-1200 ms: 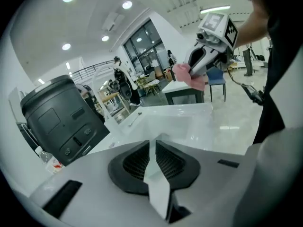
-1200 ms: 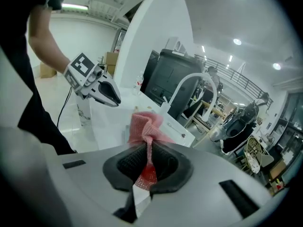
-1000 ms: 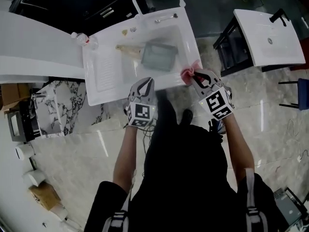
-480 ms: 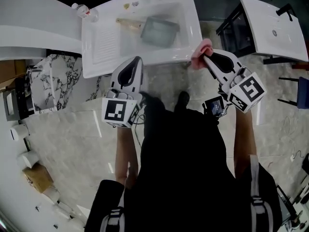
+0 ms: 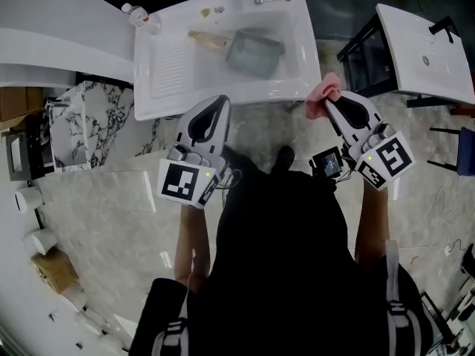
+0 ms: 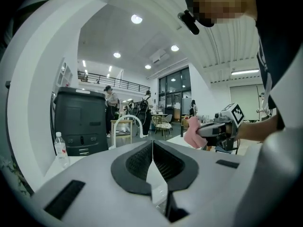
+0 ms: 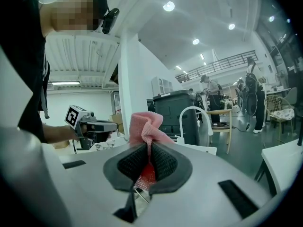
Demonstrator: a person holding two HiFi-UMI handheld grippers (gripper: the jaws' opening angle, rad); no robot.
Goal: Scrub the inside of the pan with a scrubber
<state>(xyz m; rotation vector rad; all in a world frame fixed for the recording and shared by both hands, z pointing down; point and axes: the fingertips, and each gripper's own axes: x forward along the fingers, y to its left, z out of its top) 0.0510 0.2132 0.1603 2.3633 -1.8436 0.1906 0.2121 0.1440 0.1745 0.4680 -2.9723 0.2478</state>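
Observation:
A grey square pan (image 5: 254, 54) with a wooden handle (image 5: 208, 39) lies in the white sink (image 5: 223, 99), far from both grippers. My right gripper (image 5: 330, 104) is shut on a pink mesh scrubber (image 5: 323, 95), held in the air off the sink's front right corner. In the right gripper view the scrubber (image 7: 147, 126) sticks up from between the pads. My left gripper (image 5: 215, 102) hangs in front of the sink's front rim, shut with nothing in it; its jaws (image 6: 152, 143) meet. From the left gripper view I see the scrubber (image 6: 191, 131) to the right.
A water bottle (image 5: 141, 17) stands at the sink's back left corner and a faucet (image 5: 271, 0) at the back. A second white basin (image 5: 423, 50) on a black stand (image 5: 364, 61) is at the right. A marble slab (image 5: 74, 147) leans at the left. People stand far behind.
Both grippers have risen and drawn back from the sink's front edge towards the person's body. The pink scrubber has stayed in the right gripper.

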